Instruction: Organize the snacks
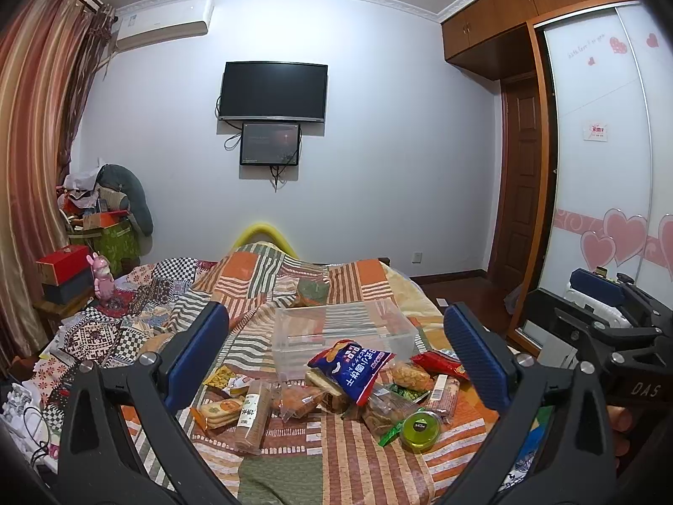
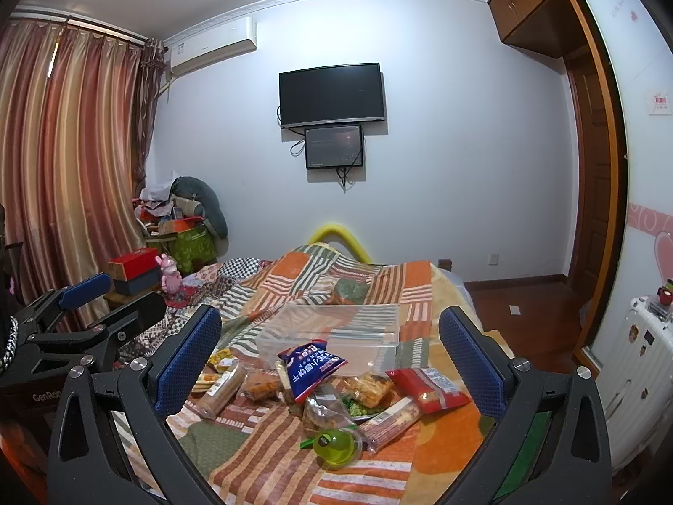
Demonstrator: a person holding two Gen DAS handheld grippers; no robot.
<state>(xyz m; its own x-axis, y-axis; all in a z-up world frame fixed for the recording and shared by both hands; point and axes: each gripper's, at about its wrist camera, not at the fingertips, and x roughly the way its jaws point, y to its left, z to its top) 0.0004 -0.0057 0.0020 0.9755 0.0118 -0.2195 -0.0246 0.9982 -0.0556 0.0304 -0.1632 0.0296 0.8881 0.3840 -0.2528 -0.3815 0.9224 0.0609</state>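
Note:
Several snack packs lie in a heap on the patchwork bedspread (image 1: pixel 294 454). A blue chip bag (image 1: pixel 357 368) (image 2: pixel 309 368) lies on top, a green jelly cup (image 1: pixel 420 429) (image 2: pixel 336 446) in front, a red pack (image 1: pixel 441 364) (image 2: pixel 433 383) at the right, a long cracker sleeve (image 1: pixel 252 414) (image 2: pixel 221 389) at the left. An empty clear plastic box (image 1: pixel 343 330) (image 2: pixel 332 330) stands just behind the heap. My left gripper (image 1: pixel 336 357) is open and empty, above the heap. My right gripper (image 2: pixel 330 357) is open and empty, beside it; it shows at the right edge of the left wrist view (image 1: pixel 610 303).
The bed fills the lower view; its right edge drops to a wooden floor (image 2: pixel 525 315). A bedside stand with boxes (image 1: pixel 63 277) and a pink toy (image 1: pixel 103 277) is at the left. A white suitcase (image 2: pixel 639 374) and a wardrobe (image 1: pixel 610 147) are at the right.

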